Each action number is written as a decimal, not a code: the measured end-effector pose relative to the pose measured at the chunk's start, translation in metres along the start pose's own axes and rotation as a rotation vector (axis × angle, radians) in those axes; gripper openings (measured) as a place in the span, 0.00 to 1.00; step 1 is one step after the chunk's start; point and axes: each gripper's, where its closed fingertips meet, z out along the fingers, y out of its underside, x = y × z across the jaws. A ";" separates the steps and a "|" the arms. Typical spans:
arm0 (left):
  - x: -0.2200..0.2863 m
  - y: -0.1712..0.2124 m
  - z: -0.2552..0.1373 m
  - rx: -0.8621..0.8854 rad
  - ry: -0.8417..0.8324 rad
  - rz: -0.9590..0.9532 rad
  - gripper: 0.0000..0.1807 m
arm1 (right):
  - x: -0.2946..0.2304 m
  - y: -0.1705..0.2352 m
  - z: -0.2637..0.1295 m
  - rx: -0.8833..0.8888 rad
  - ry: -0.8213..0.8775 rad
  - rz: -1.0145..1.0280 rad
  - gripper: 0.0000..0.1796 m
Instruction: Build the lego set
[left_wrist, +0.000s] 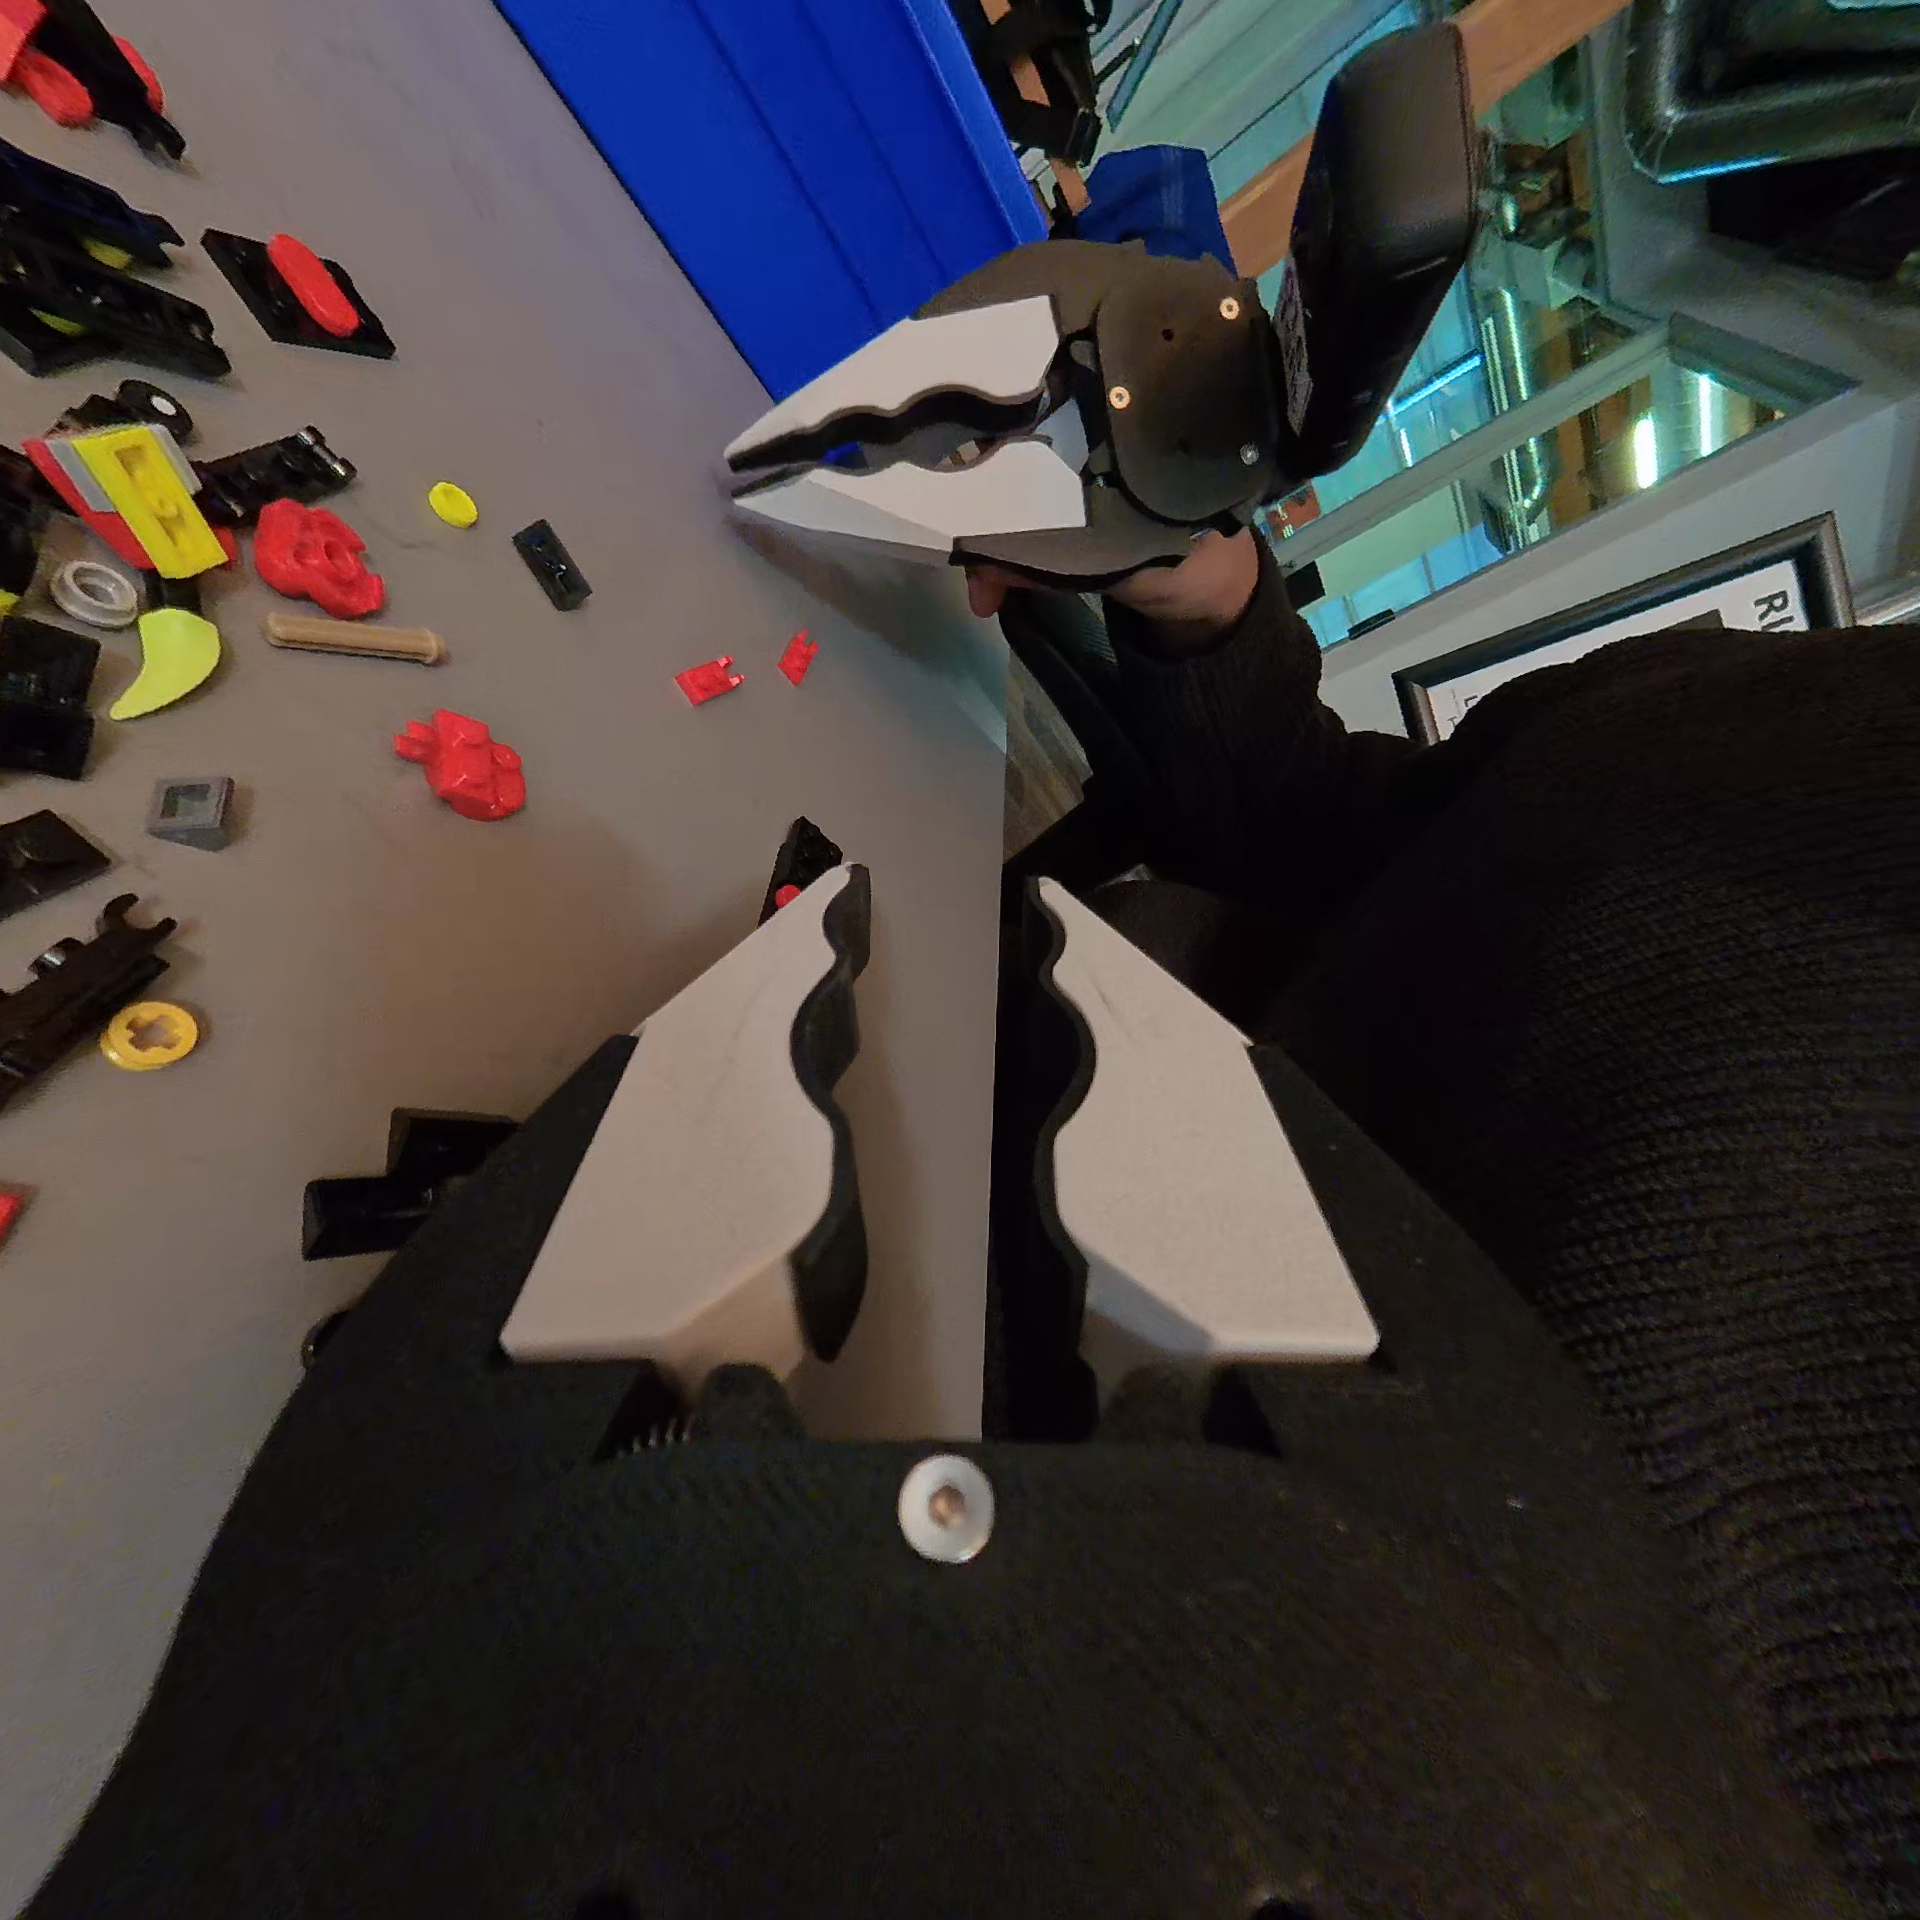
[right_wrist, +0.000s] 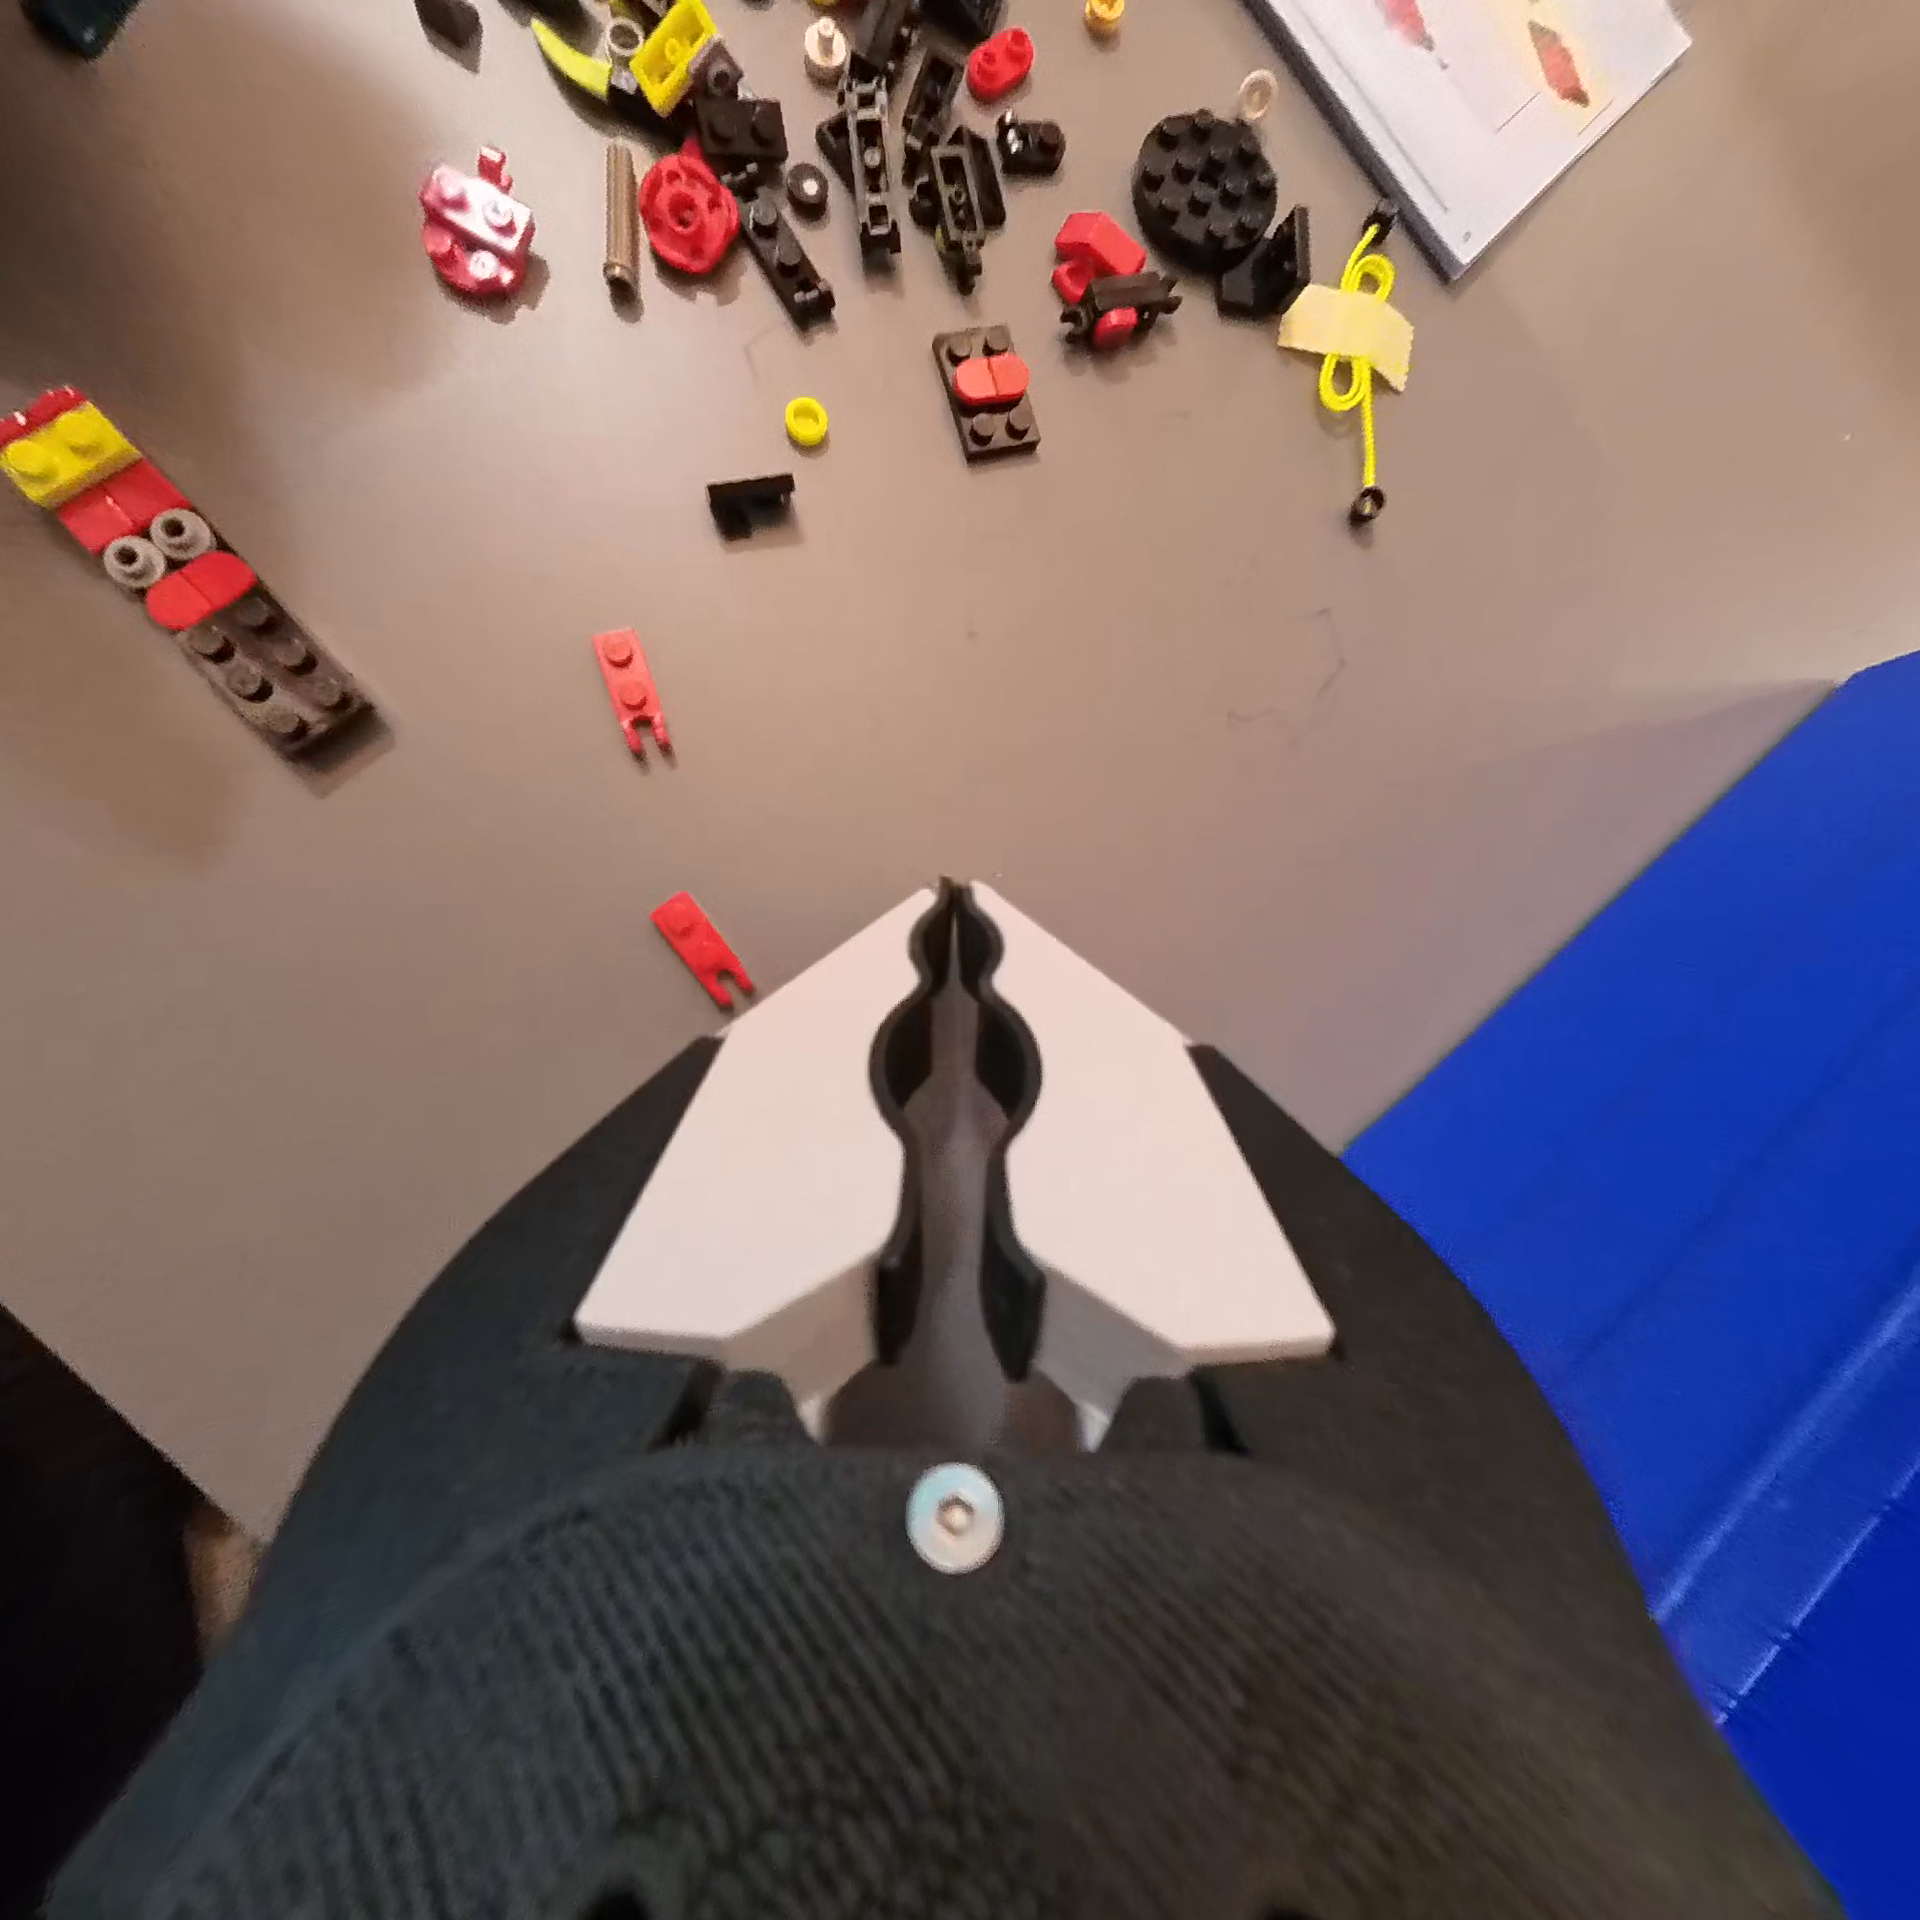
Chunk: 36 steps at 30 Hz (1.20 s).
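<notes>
Loose Lego pieces in black, red and yellow lie on the grey table (right_wrist: 1039, 675). A part-built strip (right_wrist: 177, 571) of black plate with red and yellow pieces lies at the left. Two small red clip plates (right_wrist: 632, 686) (right_wrist: 698, 945) lie nearest my right gripper (right_wrist: 951, 891), which is shut with nothing between its tips, just above the table. My left gripper (left_wrist: 945, 894) is open and empty at the table's edge, half over it. The right gripper also shows in the left wrist view (left_wrist: 743, 473), farther along the edge. A black piece (left_wrist: 802, 857) sits behind the left finger.
A blue bin (right_wrist: 1714, 1143) stands at the right of the table. An instruction booklet (right_wrist: 1475, 94) lies at the far right. A yellow string (right_wrist: 1351, 332) and a black round plate (right_wrist: 1205, 192) lie near it. A person's dark sleeve (left_wrist: 1610, 1039) fills the space off the table edge. Spacing between my two grippers at the tips: around 15 cm.
</notes>
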 end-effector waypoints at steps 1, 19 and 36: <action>0.000 0.000 0.000 -0.001 -0.001 0.001 0.15 | -0.002 0.003 0.000 -0.008 -0.024 0.003 0.01; -0.003 0.001 -0.001 -0.007 -0.013 0.006 0.15 | -0.044 -0.006 -0.018 0.080 -0.332 -0.041 0.00; -0.026 0.027 0.010 -0.194 -0.269 0.289 0.23 | -0.057 -0.002 -0.015 0.045 -0.347 -0.096 0.09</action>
